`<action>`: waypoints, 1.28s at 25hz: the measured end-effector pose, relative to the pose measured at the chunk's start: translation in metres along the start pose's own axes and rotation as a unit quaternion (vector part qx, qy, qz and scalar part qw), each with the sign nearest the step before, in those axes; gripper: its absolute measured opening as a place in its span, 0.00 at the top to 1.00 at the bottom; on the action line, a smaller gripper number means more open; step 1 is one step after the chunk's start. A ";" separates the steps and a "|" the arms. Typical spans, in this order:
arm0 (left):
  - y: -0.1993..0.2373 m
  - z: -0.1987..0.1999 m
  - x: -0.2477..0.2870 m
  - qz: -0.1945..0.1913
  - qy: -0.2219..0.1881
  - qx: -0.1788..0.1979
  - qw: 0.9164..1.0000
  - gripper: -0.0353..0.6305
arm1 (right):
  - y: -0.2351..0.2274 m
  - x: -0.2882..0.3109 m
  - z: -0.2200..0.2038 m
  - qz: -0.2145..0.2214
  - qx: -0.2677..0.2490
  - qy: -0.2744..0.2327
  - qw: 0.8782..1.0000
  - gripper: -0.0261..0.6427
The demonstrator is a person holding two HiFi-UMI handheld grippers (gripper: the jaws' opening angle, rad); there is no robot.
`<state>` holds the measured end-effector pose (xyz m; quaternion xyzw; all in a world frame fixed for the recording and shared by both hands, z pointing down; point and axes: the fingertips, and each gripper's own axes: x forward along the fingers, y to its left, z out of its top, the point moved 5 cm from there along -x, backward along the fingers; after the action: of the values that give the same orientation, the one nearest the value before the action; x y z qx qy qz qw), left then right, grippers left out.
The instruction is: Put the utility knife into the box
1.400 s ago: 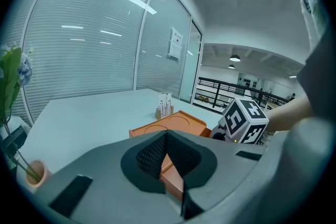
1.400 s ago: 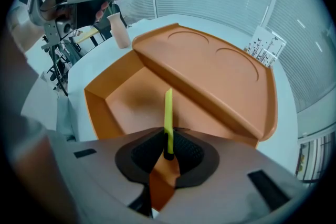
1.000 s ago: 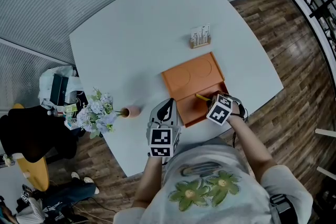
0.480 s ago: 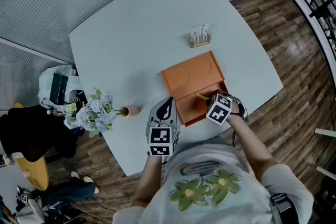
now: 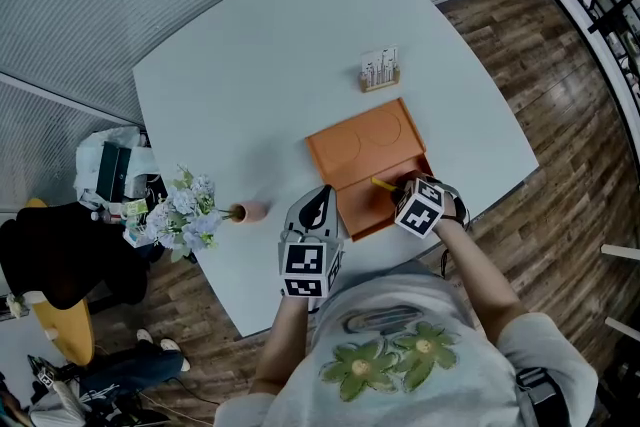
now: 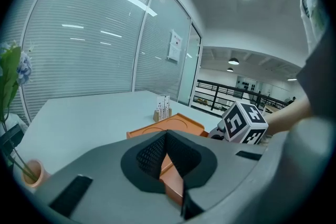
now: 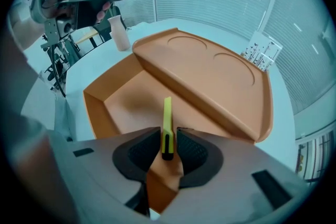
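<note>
Pale table (image 5: 250, 65), orange box (image 5: 365, 145), utility knife (image 5: 384, 183) partly hidden

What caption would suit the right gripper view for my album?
Right hand-held gripper, jaws just opening, with the yellow utility knife between them above the open orange box.

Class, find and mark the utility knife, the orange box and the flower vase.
utility knife (image 7: 167, 120), right gripper view, yellow handle.
orange box (image 5: 360, 143), head view, open lid.
flower vase (image 5: 253, 212), head view, pink pot.
</note>
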<state>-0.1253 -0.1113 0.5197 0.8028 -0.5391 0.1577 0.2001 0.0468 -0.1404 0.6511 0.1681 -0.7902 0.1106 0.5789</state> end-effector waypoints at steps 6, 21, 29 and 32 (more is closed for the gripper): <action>-0.003 0.000 -0.002 -0.001 -0.001 0.002 1.000 0.94 | -0.001 -0.022 0.009 0.011 0.054 -0.074 0.996 0.81; -0.010 0.009 -0.007 0.001 -0.019 0.001 1.000 0.94 | -0.008 -0.098 0.032 -0.020 0.159 -0.274 0.948 0.95; -0.018 0.021 -0.011 -0.005 -0.036 0.007 0.999 0.94 | -0.007 -0.136 0.037 -0.053 0.182 -0.362 0.913 0.96; -0.020 0.024 -0.012 -0.006 -0.039 0.008 0.999 0.94 | -0.005 -0.143 0.038 -0.063 0.180 -0.378 0.906 0.96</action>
<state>-0.1100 -0.1066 0.4903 0.8131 -0.5404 0.1296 0.1733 0.0545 -0.1393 0.5031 0.3480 -0.9043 0.1423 0.2024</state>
